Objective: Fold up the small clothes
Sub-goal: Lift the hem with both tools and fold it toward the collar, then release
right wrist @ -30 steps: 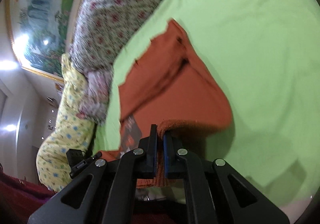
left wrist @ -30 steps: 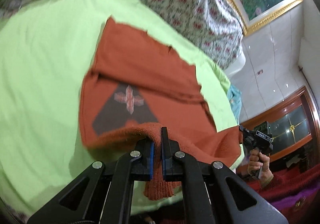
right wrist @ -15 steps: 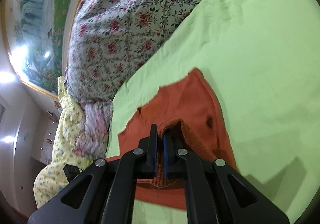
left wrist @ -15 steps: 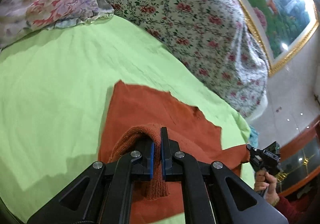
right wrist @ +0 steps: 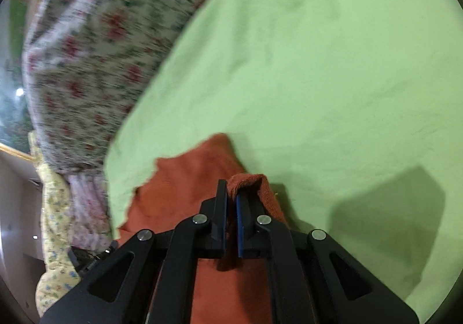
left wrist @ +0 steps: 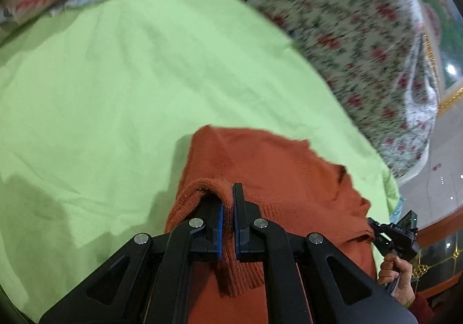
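Ribbed rust knit sweater now folded farther over smooth green sheet.

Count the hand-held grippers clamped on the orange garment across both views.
2. The left hand-held gripper pinches the orange knitted garment's ribbed hem on the green sheet; the right hand-held gripper pinches another fold of it.

Right gripper clamped on a ribbed edge of rust-orange knit sweater, lying on lime-green bed sheet; blurred floral quilt along the bed's far-left edge.
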{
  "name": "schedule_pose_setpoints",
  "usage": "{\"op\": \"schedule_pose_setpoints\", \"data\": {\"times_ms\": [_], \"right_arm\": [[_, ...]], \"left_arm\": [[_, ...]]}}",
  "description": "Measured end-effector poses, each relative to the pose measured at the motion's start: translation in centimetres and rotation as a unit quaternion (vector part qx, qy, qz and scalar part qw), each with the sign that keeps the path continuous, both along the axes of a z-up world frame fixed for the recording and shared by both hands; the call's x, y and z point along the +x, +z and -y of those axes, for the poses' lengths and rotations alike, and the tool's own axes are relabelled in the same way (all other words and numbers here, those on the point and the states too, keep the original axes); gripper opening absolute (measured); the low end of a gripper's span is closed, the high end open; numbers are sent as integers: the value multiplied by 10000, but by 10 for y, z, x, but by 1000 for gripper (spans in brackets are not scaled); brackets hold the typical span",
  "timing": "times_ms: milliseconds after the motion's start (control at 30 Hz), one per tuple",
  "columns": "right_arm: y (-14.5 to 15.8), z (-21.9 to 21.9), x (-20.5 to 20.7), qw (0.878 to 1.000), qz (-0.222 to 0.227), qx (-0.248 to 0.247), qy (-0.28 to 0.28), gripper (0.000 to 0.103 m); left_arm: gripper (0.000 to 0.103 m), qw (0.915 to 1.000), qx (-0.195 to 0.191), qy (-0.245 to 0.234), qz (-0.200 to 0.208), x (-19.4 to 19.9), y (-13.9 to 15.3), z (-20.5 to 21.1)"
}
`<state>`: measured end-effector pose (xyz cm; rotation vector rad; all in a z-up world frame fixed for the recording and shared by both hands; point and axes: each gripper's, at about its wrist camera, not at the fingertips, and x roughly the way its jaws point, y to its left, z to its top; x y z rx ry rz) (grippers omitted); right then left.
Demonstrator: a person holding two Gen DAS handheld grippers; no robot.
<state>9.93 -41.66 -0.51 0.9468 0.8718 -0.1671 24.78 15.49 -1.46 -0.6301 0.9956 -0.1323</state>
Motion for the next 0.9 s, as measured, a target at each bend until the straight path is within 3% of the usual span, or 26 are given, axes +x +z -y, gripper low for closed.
{"op": "schedule_pose_setpoints", "data": {"times_ms": [100, 167, 233, 267, 333, 400, 500, 567, 633, 733, 833, 900], "right_arm": [[-11, 6, 3, 9997, -89, 204, -38, 8], [-9, 9, 2, 9995, -96, 290, -36, 8], [0, 8, -1, 9996, -54, 270, 4, 10], [5, 7, -3, 9997, -16, 235, 28, 10], [17, 5, -11, 9999, 91, 143, 26, 21], [28, 0, -18, 9997, 227, 56, 10, 30], [44, -16, -27, 9984, 499, -63, 259, 30], [48, -40, -26, 9952, 585, -80, 786, 30], [44, -71, -19, 9879, 439, -200, 1476, 30], [29, -121, -5, 9658, 73, -594, 2523, 30], [11, -149, 11, 9445, -285, -809, 3173, 30], [4, -151, 24, 9368, -441, -1084, 3297, 30]], "left_arm": [[10, 9999, -29, 1, -136, 1, -1, 0], [22, 9999, -45, -27, -141, -3, 5, 0], [49, 9999, 104, -75, -84, -13, 16, 2], [54, 9998, 182, -106, -56, -18, 21, 3], [55, 9995, 203, -233, 2, -34, 31, 8], [55, 9990, -37, -444, -23, -48, 35, 19], [55, 9953, -160, -939, -162, -61, 31, 48], [55, 9901, -237, -1357, -286, -66, 22, 75], [55, 9865, -145, -1589, -369, -64, 15, 95], [57, 9816, 192, -1852, -412, -52, 10, 117], [57, 9803, 418, -1898, -363, -30, 13, 120], [57, 9827, 560, -1736, -328, -7, 15, 109]]}}
